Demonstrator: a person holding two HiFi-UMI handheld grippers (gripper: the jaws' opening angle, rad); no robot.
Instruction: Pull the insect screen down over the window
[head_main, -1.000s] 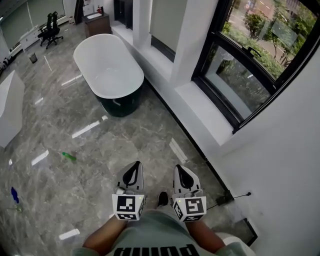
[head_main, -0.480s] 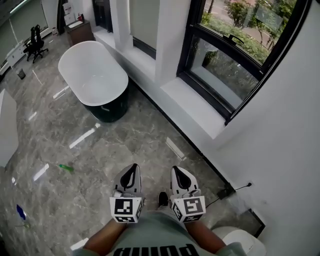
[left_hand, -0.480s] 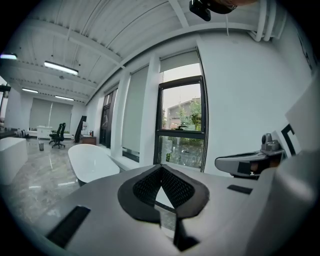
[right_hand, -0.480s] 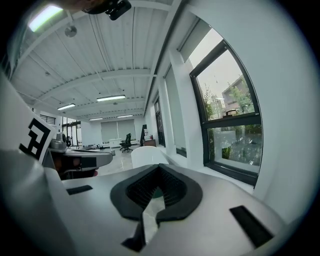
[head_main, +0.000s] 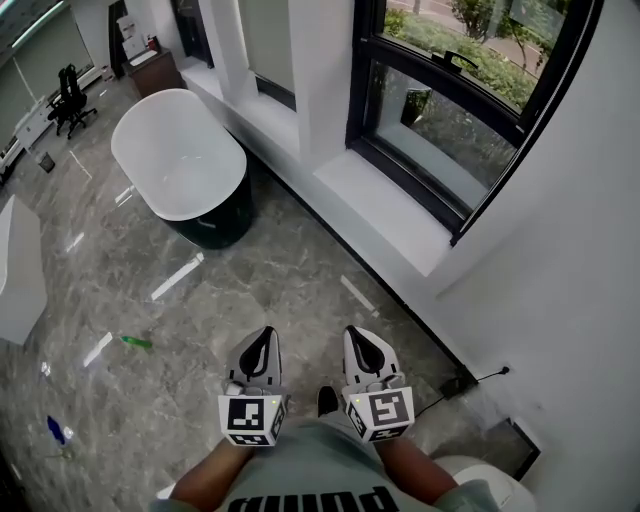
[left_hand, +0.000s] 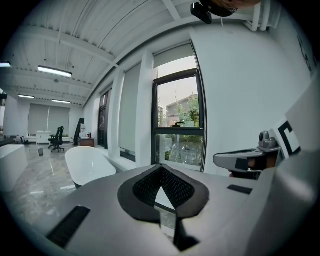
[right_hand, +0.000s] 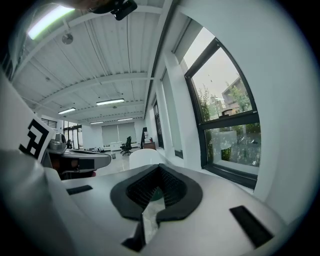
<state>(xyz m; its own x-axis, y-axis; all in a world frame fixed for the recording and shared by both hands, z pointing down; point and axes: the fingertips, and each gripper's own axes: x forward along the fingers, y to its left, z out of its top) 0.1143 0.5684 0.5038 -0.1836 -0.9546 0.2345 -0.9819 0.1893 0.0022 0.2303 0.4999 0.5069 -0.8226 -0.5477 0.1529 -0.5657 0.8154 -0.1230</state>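
Both grippers are held low before the person's body, over the grey marble floor (head_main: 250, 280); the left gripper (head_main: 266, 336) has its jaws closed on nothing, and the right gripper (head_main: 353, 336) likewise, tips together and empty; the black-framed window (head_main: 450, 110) stands ahead and to the right, well apart from both, above a white sill (head_main: 390, 215); its lower pane looks hazy, and whether that is the insect screen I cannot tell; to the left an oval bathtub (head_main: 180, 160), dark outside, shows a bare white basin.
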